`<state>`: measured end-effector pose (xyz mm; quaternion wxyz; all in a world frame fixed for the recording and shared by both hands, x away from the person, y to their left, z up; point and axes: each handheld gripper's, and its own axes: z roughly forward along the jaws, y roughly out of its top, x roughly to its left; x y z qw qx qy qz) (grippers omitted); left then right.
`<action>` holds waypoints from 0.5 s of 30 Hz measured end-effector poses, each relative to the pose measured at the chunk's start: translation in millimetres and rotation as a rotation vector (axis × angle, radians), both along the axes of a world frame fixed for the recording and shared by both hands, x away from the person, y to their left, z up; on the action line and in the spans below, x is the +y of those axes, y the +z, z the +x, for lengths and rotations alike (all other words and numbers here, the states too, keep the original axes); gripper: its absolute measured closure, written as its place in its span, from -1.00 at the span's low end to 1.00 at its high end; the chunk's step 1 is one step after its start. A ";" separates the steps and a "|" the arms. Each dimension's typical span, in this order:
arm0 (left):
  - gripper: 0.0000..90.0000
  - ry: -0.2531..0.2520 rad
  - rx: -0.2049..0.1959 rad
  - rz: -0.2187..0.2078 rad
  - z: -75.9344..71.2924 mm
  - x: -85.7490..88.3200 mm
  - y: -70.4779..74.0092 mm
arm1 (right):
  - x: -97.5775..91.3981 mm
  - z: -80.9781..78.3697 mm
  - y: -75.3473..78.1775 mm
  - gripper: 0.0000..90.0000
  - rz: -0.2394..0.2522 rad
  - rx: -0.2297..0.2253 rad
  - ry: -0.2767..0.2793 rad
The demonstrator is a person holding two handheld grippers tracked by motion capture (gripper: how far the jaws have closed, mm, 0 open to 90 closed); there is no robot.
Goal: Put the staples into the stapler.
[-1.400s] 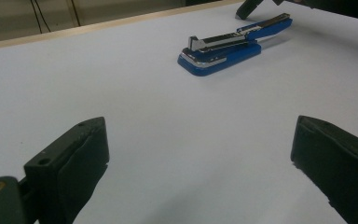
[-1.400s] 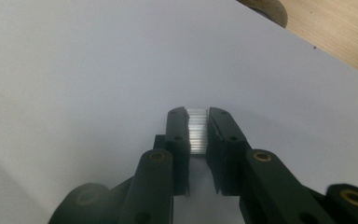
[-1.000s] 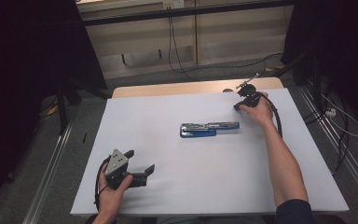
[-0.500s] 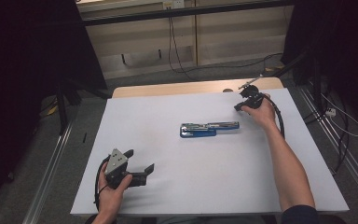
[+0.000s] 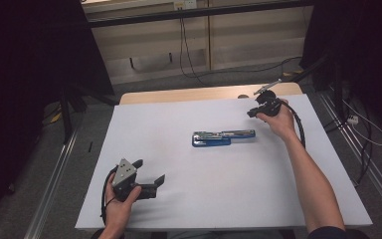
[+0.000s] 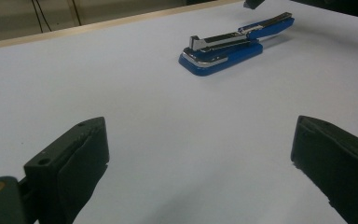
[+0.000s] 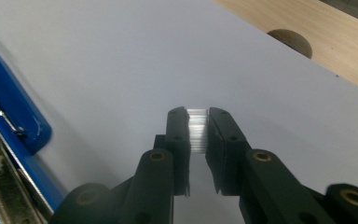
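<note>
Matte white table [image 5: 219,199], glossy blue stapler [image 5: 223,138]

My table [image 5: 144,94] of pale wood wears a white sheet [image 5: 219,189], with a round hole [image 7: 290,41] near its far edge. Beyond lie grey floor [image 5: 258,74], trailing cables [image 5: 186,45], beige wall panels [image 5: 248,30] and dark curtains [image 5: 25,74].

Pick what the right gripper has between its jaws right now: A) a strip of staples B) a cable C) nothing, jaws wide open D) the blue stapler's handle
A: in the right gripper view the right gripper has its jaws closed on a small silvery ribbed strip of staples, while the opened blue stapler lies apart at the left on the white sheet.
</note>
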<state>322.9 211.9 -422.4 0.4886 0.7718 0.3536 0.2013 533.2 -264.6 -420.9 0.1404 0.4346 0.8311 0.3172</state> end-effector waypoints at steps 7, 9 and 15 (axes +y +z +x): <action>-0.90 -0.007 0.000 0.002 -1.0 -1.4 0.4 | 7.0 -6.7 5.4 0.75 0.009 -0.024 0.046; -0.90 -0.012 -0.001 0.000 -1.0 -1.6 0.7 | 7.3 -8.9 8.2 0.75 0.030 -0.033 0.057; -0.90 -0.014 0.002 0.002 -0.5 -2.2 0.3 | 9.6 -14.1 13.3 0.75 0.041 -0.057 0.075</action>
